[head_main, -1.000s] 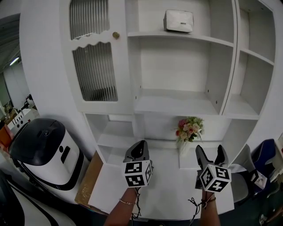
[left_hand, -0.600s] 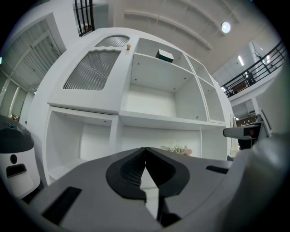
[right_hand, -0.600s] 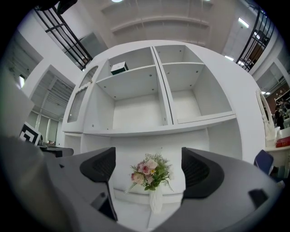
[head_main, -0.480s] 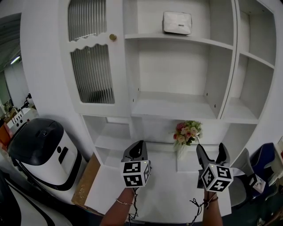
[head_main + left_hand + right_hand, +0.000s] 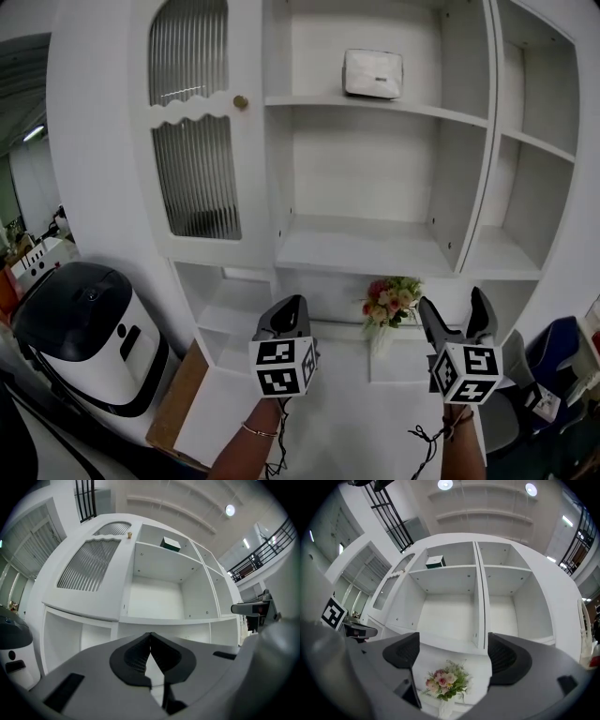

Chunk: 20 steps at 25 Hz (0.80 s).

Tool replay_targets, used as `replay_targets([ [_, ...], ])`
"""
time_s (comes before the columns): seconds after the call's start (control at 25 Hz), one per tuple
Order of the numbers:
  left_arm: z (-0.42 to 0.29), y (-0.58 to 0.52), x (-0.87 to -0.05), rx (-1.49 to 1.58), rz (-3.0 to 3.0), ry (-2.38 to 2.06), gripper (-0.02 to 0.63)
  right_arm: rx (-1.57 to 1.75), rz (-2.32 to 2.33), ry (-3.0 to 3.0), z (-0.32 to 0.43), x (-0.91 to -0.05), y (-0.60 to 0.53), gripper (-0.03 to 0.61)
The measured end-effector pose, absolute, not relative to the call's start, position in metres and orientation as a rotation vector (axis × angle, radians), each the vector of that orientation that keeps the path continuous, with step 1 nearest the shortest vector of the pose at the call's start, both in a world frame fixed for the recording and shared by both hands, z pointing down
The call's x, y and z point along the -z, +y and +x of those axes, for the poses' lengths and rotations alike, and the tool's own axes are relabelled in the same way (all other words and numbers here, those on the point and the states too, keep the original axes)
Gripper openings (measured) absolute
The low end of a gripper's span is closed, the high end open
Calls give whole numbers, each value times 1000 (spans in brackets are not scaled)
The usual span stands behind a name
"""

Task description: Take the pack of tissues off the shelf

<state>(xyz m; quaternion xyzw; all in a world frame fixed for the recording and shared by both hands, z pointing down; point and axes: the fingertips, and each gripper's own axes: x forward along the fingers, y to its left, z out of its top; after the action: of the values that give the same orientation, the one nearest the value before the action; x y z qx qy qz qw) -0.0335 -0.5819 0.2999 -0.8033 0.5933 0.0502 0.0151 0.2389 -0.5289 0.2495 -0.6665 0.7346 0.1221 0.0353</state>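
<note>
The pack of tissues (image 5: 373,73) is a white soft pack lying on the top shelf (image 5: 375,103) of a white cabinet, high above both grippers. It also shows small in the left gripper view as the pack of tissues (image 5: 170,544) and in the right gripper view as the pack of tissues (image 5: 435,562). My left gripper (image 5: 290,310) is held low in front of the cabinet, its jaws shut with nothing between them. My right gripper (image 5: 456,313) is held beside it at the right, jaws wide open and empty.
A small bouquet of pink flowers (image 5: 386,302) stands on the low counter (image 5: 328,394) between the grippers. A ribbed-glass cabinet door (image 5: 192,150) with a knob is at the left. A black-and-white appliance (image 5: 89,333) sits at the lower left. A blue chair (image 5: 561,352) is at the right.
Both grippers have risen a little and the view has tilted, so the cabinet and tissue pack sit lower in the picture. The jaws have not changed.
</note>
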Motion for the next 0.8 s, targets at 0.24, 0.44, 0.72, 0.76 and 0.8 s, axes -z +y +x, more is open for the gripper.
replay_targets([
  [0.24,-35,-584,-272,-172,-2455,1836,18,-550,-2037,2299,227,-210,-532,457],
  [0.44,-46,-587,-254,-179,-2411,1850,18,-674,-2042,2319,221,-183,-538,466],
  [0.72,-57,-589,-227,-169,-2371,1844,18,-914,-2036,2309,205,-124,-540,475],
  [0.76,-58,-589,-223,-171,-2365,1838,18,-945,-2031,2311,203,-116,-542,476],
  [0.8,-59,-588,-218,-175,-2363,1831,18,-971,-2022,2317,201,-109,-543,477],
])
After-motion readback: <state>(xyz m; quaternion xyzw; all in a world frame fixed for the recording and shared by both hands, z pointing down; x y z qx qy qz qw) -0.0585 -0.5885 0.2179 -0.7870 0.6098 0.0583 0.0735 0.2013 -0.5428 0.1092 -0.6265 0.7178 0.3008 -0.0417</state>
